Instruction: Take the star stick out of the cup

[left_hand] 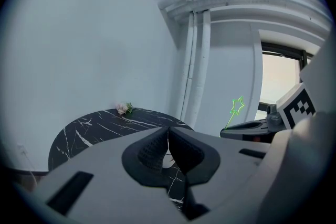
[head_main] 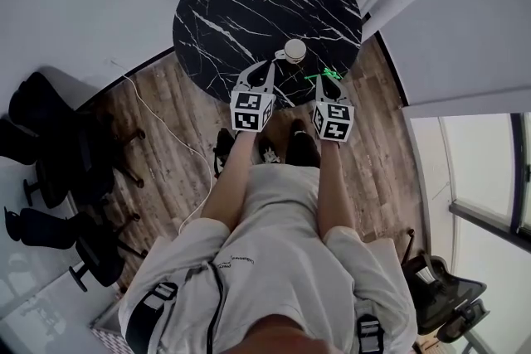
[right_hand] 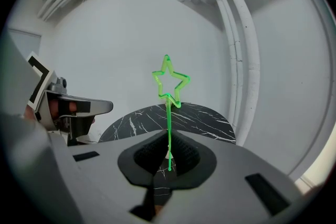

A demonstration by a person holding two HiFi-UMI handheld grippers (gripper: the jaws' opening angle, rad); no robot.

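Star stick [right_hand: 168, 113], thin green plastic, stands upright pinched in right gripper [right_hand: 168, 157], clear of white cup [head_main: 294, 50] at 5 o'clock on round, white-veined black marble table [head_main: 241, 4]; left gripper [left_hand: 168, 147] closed, empty; wood-plank floor [head_main: 166, 120], white walls

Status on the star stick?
Right gripper shut on star stick, stick clear of cup. Left gripper shut on cup handle. Nothing in the way.

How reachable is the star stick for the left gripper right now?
Probably yes: star stick is clamped in the right gripper, star end free, nothing between. The left gripper is shut; open first.
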